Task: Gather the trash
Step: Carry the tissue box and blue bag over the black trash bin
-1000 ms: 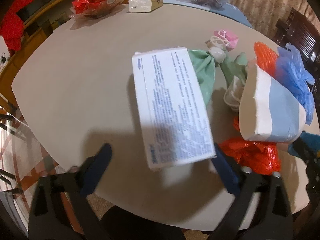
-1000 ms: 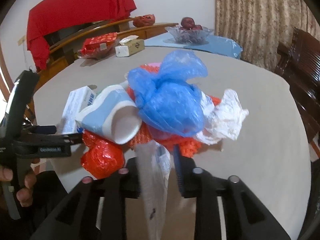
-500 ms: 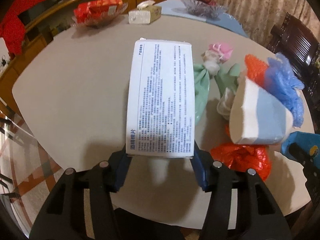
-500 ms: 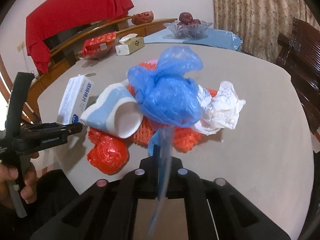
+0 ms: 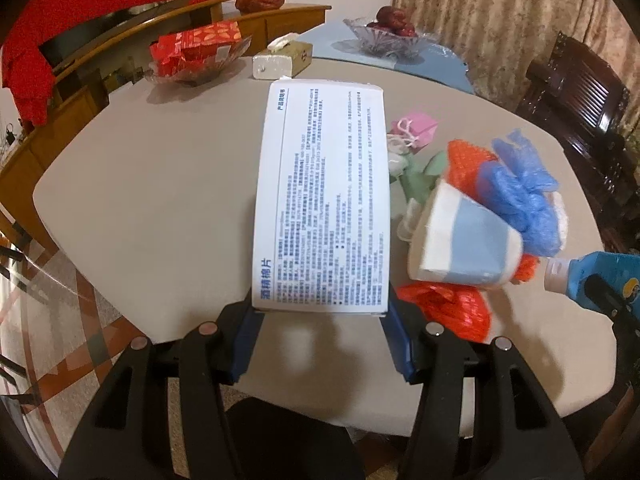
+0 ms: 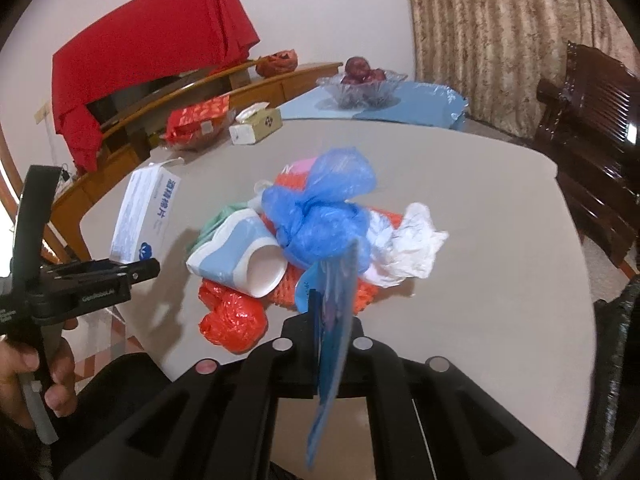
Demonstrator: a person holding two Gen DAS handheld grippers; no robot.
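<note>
My left gripper [image 5: 322,334] is shut on a white printed box [image 5: 322,200] and holds it above the grey table [image 5: 160,200]. The box also shows in the right wrist view [image 6: 146,216]. My right gripper [image 6: 334,322] is shut on a flat blue pouch [image 6: 334,344] with a white cap, seen in the left wrist view [image 5: 592,280]. A trash pile lies mid-table: a blue-and-white paper cup [image 6: 240,256], a blue plastic bag [image 6: 324,216], a red bag [image 6: 232,316], orange netting [image 5: 468,160], white crumpled plastic [image 6: 412,248].
At the table's far side stand a tissue box [image 5: 282,60], a dish with red packets [image 5: 196,52] and a glass fruit bowl [image 5: 388,36] on a blue mat. A dark wooden chair [image 5: 576,116] is at the right. A wooden sideboard [image 6: 192,100] lies behind.
My left gripper has closed on the white box and lifted it off the table. My right gripper has pulled back a little from the pile with the blue pouch in it.
</note>
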